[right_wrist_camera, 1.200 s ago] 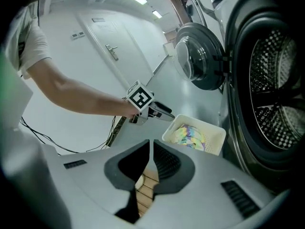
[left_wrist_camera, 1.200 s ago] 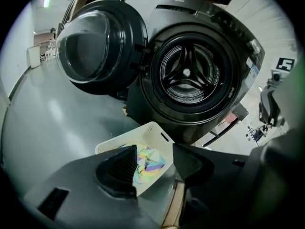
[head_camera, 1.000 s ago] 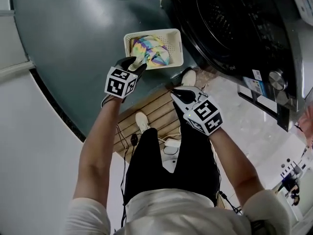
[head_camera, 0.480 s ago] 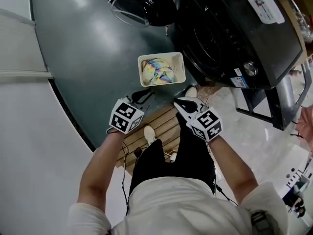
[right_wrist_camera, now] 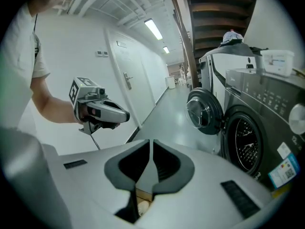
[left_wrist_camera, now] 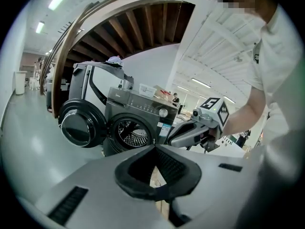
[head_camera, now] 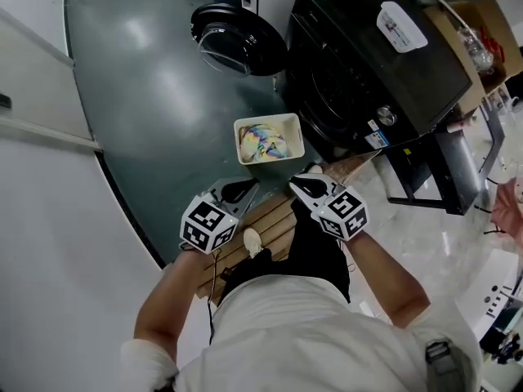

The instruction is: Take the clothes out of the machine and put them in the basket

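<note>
Clothes (head_camera: 266, 141) are lying in the basket (head_camera: 270, 119); unloading is looking complete.

The multicoloured bundle is sitting crumpled inside the white basket on the floor (head_camera: 163, 96), just in front of the machine (head_camera: 359, 64), whose door (head_camera: 237, 39) is standing open. The drum (left_wrist_camera: 133, 133) is appearing empty, so little seems left to do. The bundle is pointing no clear way, its long axis following the basket's across the head view. The left gripper (head_camera: 245, 188) jaws have just been closing and are meeting on nothing. The right gripper (head_camera: 298, 184) jaws are likewise resting together, empty.
</note>
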{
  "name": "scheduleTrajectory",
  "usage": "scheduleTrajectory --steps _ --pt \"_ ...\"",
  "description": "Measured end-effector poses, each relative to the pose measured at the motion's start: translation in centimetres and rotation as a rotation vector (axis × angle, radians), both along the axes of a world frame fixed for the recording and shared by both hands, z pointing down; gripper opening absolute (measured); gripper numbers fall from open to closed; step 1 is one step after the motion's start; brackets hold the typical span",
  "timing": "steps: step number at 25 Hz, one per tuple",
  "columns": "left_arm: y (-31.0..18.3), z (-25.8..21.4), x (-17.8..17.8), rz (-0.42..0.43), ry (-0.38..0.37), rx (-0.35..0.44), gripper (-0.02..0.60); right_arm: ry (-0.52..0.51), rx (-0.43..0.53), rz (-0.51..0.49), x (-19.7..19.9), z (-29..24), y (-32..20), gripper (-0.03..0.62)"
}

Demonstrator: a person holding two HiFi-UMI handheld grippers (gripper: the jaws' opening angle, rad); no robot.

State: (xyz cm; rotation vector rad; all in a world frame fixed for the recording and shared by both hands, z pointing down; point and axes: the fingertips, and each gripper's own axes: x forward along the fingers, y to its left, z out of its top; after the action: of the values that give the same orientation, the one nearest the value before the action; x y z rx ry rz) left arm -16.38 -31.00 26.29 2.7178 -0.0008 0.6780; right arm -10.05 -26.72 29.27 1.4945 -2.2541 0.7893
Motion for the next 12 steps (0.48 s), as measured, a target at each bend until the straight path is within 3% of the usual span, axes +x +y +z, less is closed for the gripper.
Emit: scheduleTrajectory --steps 12 --pt "5.3 -6.9 -5.0 0.017 0.04 -0.003 -0.003 -0.019 0.101 0.032 -3.7 -8.0 5.6 0.028"
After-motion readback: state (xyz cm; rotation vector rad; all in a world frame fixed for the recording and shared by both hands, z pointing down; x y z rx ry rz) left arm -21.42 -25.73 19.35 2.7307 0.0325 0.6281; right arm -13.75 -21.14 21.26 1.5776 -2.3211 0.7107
